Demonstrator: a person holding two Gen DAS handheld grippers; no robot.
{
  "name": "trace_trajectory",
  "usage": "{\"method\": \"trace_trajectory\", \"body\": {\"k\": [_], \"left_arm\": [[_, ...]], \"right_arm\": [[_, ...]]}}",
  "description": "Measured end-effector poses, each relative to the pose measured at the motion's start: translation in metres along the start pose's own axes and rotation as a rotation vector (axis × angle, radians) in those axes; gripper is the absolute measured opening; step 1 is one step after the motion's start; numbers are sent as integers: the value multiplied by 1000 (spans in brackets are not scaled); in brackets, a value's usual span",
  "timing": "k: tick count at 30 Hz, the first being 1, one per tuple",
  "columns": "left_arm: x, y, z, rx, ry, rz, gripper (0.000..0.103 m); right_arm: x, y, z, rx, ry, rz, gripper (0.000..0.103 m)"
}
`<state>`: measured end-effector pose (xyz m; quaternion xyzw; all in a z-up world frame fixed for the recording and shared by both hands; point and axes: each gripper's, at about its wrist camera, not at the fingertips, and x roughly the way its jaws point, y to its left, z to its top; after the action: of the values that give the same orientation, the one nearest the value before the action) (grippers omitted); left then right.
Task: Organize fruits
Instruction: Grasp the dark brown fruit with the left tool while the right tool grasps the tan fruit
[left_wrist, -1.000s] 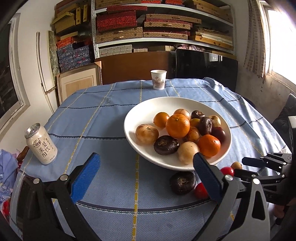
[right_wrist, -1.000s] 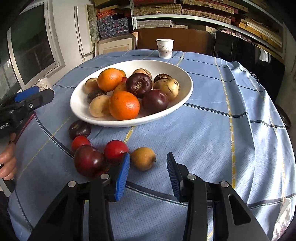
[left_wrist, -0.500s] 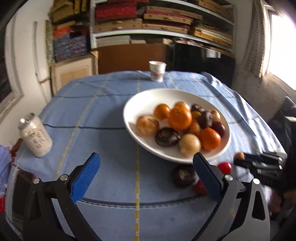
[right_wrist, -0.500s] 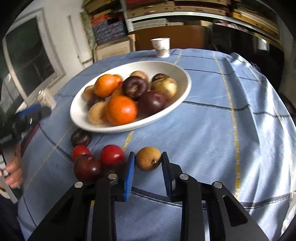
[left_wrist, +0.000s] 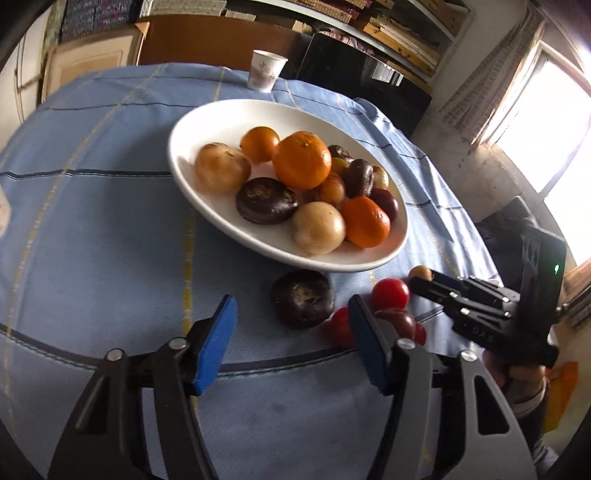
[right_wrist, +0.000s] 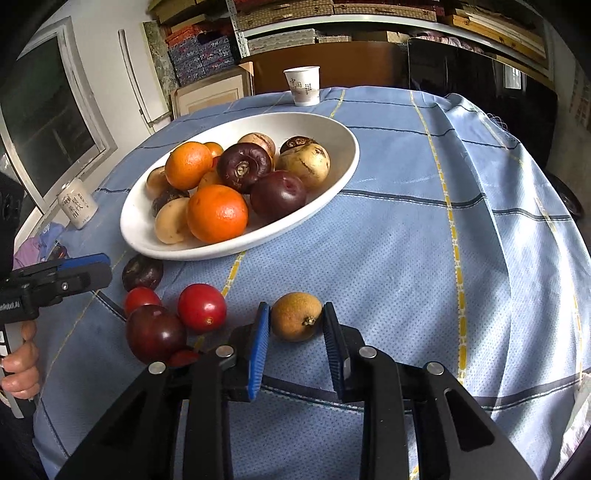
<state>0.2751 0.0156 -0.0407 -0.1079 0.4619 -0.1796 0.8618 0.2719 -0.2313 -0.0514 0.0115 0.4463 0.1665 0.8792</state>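
Right tool (right_wrist: 295, 325) clenched on a small brown fruit (right_wrist: 296, 316), both blue pads pressed to its sides, fruit resting on the blue-clothed surface (right_wrist: 406, 258) at about 6 o'clock from the white bowl (right_wrist: 332, 129). Left tool (left_wrist: 290, 334) closing, pads touching nothing, a dark round fruit (left_wrist: 302, 298) lying on the cloth ahead of the gap, just off the bowl's near rim. Beside it, toward 3 o'clock in the left wrist view, two red tomatoes (left_wrist: 390, 293) and a dark plum (right_wrist: 155, 332) bunched together, touching one another. Bowl heaped with oranges (right_wrist: 217, 213), pale tan fruits and dark purple ones. Paper cup (right_wrist: 303, 85) upright at 12 o'clock, beyond the bowl near the far edge. White can (right_wrist: 77, 205) standing at 9 o'clock of the bowl in the right wrist view. Fingers (right_wrist: 20, 363) of a hand wrapped round the left tool's handle.
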Motion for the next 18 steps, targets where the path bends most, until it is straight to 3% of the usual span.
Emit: {"method": "trace_trajectory", "body": {"k": [8, 14, 16, 18], "left_arm": [[24, -4, 8, -34, 55, -11, 60], [34, -12, 14, -36, 59, 30, 59], [36, -17, 12, -6, 56, 61, 45], [38, -23, 10, 27, 52, 97, 43]], "right_arm": [[0, 1, 0, -13, 4, -10, 30], [0, 2, 0, -11, 4, -13, 30], [0, 2, -1, -12, 5, -14, 30], [-1, 1, -1, -9, 5, -11, 30]]}}
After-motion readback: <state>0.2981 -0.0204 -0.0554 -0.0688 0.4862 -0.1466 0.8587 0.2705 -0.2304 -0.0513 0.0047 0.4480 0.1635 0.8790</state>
